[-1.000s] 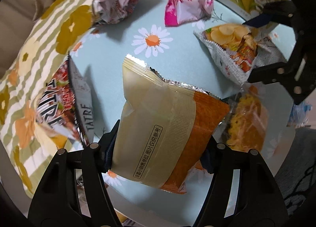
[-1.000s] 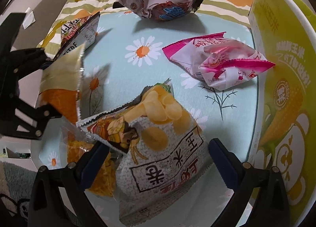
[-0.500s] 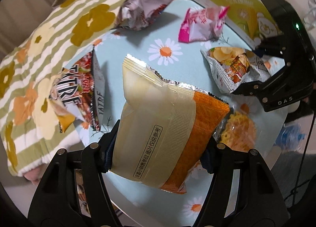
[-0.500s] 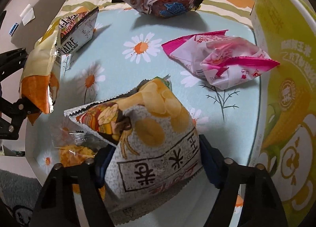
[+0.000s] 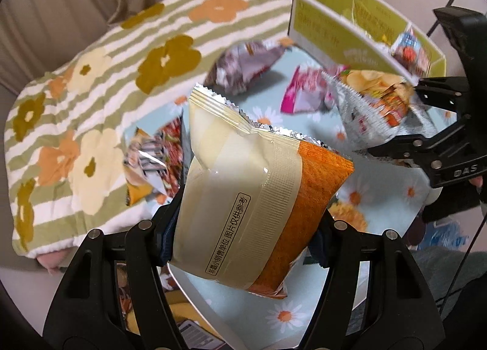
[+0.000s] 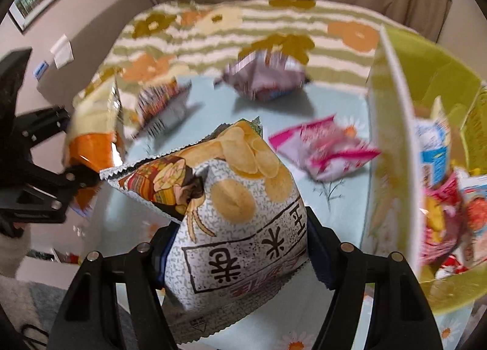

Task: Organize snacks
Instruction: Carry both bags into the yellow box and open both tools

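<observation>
Both tools are seen pitched steeply downward over the daisy-print bench [image 5: 392, 197]. The left tool [image 5: 243, 237] is clamped on a cream-and-orange snack packet [image 5: 258, 194], pads pressed against its two sides, the packet standing up ahead of the fingers and clear of the bench. The right tool [image 6: 234, 246] is closed on a speckled grey chip bag [image 6: 234, 213], gripped by its lower half, crimped top pointing away from the tool. In the left wrist view the right tool with its bag is seen ahead and to the right. Beyond both tools, a pink packet [image 6: 322, 149], a purple-grey packet [image 6: 264, 76] and a dark striped packet [image 5: 158, 155] lie on the bench. To the right of the right tool stands a yellow-green box [image 6: 392, 143], several snacks inside. A striped floral blanket [image 5: 91, 91] lies beyond the bench.
</observation>
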The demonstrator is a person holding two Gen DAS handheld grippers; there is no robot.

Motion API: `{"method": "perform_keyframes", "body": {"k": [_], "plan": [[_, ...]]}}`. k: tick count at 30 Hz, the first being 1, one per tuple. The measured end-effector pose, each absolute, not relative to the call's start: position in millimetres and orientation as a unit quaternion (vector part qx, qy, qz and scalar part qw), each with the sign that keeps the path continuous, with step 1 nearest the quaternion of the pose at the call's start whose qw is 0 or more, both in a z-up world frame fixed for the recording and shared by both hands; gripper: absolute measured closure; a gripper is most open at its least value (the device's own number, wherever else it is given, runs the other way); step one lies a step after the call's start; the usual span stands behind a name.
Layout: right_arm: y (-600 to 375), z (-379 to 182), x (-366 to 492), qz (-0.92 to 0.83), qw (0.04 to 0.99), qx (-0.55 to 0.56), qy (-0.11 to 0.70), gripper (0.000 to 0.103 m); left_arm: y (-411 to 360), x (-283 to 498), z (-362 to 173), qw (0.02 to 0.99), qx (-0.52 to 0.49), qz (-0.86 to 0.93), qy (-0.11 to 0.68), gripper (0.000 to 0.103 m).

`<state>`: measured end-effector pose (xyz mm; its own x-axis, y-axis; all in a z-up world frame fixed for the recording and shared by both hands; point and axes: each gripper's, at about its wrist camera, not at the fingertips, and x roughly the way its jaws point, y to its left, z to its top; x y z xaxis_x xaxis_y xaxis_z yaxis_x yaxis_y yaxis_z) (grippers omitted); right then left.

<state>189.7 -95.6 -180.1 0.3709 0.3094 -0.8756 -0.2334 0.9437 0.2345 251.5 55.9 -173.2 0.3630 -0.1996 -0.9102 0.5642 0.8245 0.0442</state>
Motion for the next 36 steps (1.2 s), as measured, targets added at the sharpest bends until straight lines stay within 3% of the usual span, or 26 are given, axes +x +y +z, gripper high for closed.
{"method": "perform_keyframes", "body": {"k": [7,18,29,36], "plan": [[-138.1,-125.5,196.8,0.145,0.855,0.073,0.493,0.036,20.3,257.2,-126.5,0.835,0.166,-0.227,0.474,0.039],[-269.5,-84.2,210.9,0.114,0.883,0.051,0.452,0.036,-115.6,274.2,-82.1,0.869,0.117,-0.203,0.435,0.039],[-363.5,-84.6,237.4,0.084,0.888,0.085,0.445,0.036,-247.5,310.3,-103.6,0.859,0.089,-0.207,0.460,0.039],[-390.6,-106.8,252.8,0.075,0.874,0.128,0.462,0.036,-280.6,345.9,-130.8,0.847,0.091,-0.210,0.479,0.038]]}}
